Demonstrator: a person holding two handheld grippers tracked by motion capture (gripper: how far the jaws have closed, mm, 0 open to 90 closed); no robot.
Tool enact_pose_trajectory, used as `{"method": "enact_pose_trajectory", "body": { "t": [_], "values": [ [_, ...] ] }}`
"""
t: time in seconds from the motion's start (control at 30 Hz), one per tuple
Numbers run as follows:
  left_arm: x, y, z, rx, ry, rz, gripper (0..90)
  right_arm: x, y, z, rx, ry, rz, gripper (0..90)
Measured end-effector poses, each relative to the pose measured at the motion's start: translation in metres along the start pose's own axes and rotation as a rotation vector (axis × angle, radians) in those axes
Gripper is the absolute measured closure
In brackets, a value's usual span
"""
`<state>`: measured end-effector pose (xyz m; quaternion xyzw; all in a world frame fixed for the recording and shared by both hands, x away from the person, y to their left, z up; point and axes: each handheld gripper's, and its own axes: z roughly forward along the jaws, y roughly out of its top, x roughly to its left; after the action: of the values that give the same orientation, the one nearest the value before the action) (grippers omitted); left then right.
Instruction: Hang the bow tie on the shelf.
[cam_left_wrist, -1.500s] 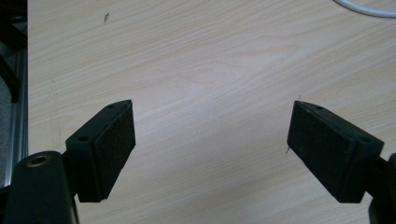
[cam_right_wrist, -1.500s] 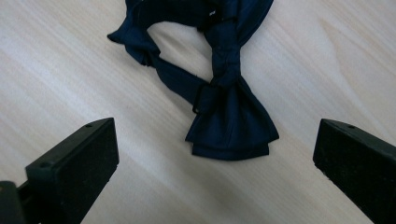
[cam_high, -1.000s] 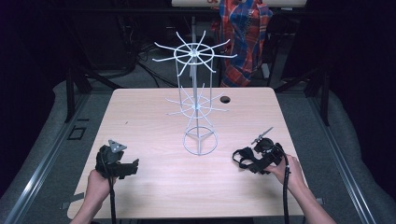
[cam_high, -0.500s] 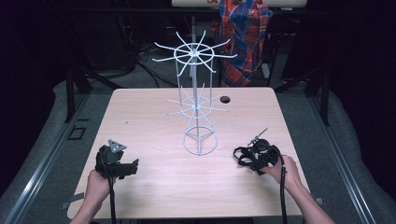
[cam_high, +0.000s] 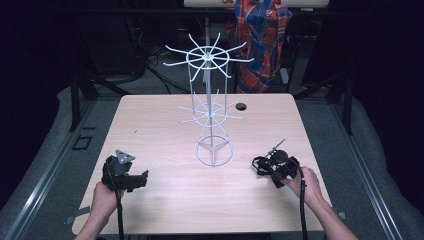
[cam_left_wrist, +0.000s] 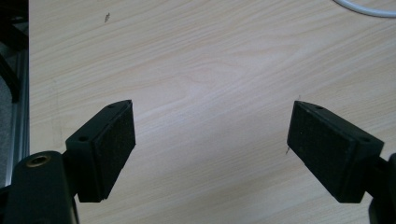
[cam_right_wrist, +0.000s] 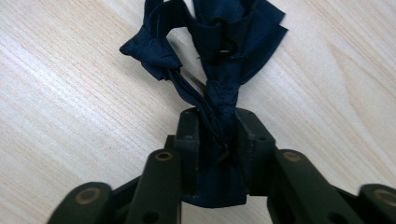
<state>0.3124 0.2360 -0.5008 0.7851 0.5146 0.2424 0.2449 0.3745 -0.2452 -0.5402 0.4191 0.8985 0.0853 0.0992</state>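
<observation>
A white wire rack (cam_high: 212, 115) with two tiers of radiating hooks stands on its ring base mid-table. My right gripper (cam_right_wrist: 219, 126) is shut on a dark blue fabric bow (cam_right_wrist: 224, 42), whose loops splay out over the wood beyond the jaws. In the high view, the right gripper (cam_high: 261, 166) lies low over the table, to the right of the rack's base. My left gripper (cam_left_wrist: 210, 135) is open, with bare wood between its pads (cam_left_wrist: 114, 144). From above, the left gripper (cam_high: 142, 179) is at the near left, pointing right.
The light wooden table (cam_high: 160, 125) has a small dark round hole (cam_high: 242, 106) near its far edge. A person in a plaid shirt (cam_high: 262, 35) stands behind the table. A curved bit of the rack's base ring (cam_left_wrist: 369, 8) sits at the top right of the left gripper view.
The right gripper with the bow has edged slightly toward the near edge. The left gripper has stayed put.
</observation>
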Motion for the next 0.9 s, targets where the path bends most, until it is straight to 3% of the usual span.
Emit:
{"method": "enact_pose_trajectory", "body": {
  "t": [0.07,0.23,0.57,0.73,0.83,0.9],
  "values": [
    [0.000,0.000,0.000,0.000,0.000,-0.001,15.6,0.002,-0.001,0.001,-0.022,-0.010,0.024,76.0],
    [0.000,0.000,0.000,0.000,-0.001,0.000,15.5,-0.001,-0.001,-0.002,-0.032,0.007,0.020,76.9],
    [0.001,0.000,0.000,0.001,-0.001,-0.003,15.6,-0.001,0.000,-0.015,-0.111,0.041,0.037,77.0],
    [0.001,0.000,0.000,0.001,-0.001,-0.003,15.6,0.000,-0.001,-0.017,-0.160,0.036,0.058,76.9],
    [0.001,0.000,0.000,0.002,-0.001,-0.003,15.6,-0.001,0.000,-0.021,-0.141,0.042,0.042,76.9],
    [0.001,0.000,0.000,0.002,0.000,-0.003,15.5,-0.002,-0.001,-0.022,-0.167,0.048,0.053,76.9]
  ]
}}
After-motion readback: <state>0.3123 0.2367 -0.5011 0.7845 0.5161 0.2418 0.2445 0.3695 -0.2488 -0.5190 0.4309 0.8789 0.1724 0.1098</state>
